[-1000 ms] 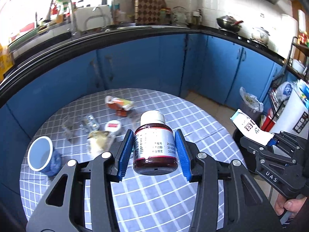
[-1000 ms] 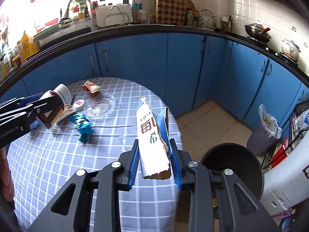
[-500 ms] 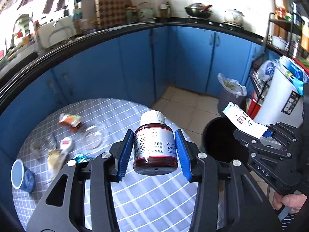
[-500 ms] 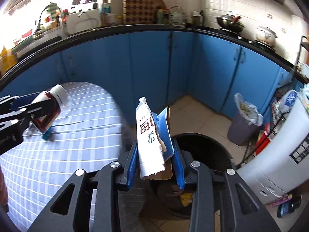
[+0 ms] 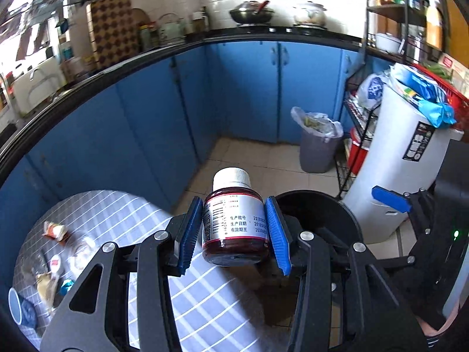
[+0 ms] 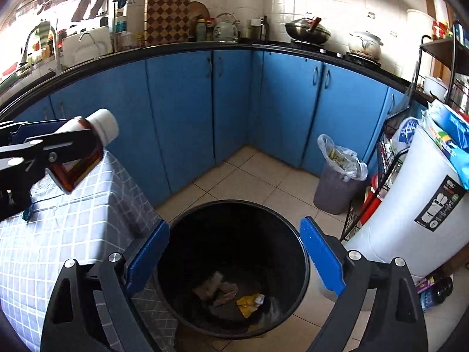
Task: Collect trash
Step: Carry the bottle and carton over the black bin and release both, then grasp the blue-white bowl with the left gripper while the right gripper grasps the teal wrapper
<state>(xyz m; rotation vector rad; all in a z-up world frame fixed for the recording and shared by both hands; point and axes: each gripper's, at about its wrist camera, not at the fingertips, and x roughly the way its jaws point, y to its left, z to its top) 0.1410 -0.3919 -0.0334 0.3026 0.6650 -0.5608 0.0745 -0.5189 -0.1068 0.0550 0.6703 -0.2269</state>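
Since a second ago, our right gripper (image 6: 234,259) has let its torn carton go and now gapes empty over the black bin (image 6: 304,267). On the left, our left gripper (image 5: 234,233) clamps the brown bottle (image 5: 234,228) above the table (image 5: 211,302) edge. Next, we judge, it swings rightward over the bin and releases.

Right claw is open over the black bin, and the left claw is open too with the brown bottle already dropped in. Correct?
Not quite. The left claw is shut on the brown bottle, which is not in the bin; the left wrist view shows it. The rest stands: the right claw is open over the black bin.
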